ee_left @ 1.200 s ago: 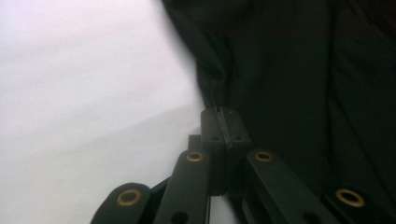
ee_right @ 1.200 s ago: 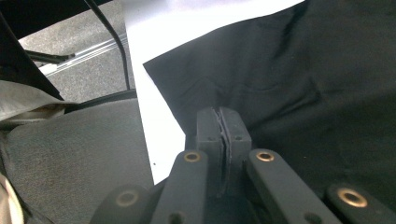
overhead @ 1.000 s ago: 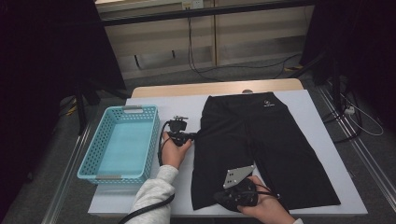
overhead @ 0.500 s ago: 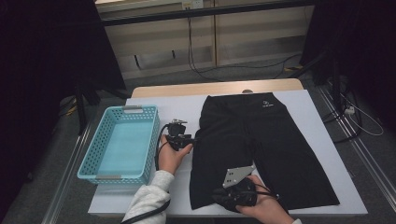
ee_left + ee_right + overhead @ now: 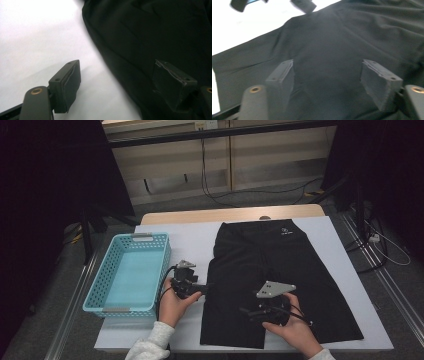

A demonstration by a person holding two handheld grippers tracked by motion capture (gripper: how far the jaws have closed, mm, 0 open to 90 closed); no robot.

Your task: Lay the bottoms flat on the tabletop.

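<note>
High view puts the left gripper (image 5: 202, 287) at the near left edge of a pair of black shorts (image 5: 280, 280), its tip just reaching the hem of the left leg. Its jaws have just been opening and now stand wide. In the left gripper view one pad hangs over the bare white worktop (image 5: 37, 37) while the other hangs over the black fabric (image 5: 155, 32), so the cloth's edge runs between them without either pad pressing on it.

The right gripper (image 5: 248, 311) sits over the lower part of the same leg, near the front edge of the worktop (image 5: 190, 240), with its grey three-cornered plate on top. Its jaws have also just been opening and stand wide. The right gripper view shows both pads spread above the dark cloth (image 5: 329, 50), nothing pinched between them, and the fabric lies loosely rumpled beneath.

The shorts lie flat on the white-covered worktop, waistband at the far side with a small pale logo, legs towards the person. The two grippers are near each other, both at the garment's left leg.

A light blue plastic basket (image 5: 100, 285) stands to the left of the left gripper, just beside the hand holding it and apart from the shorts.
</note>
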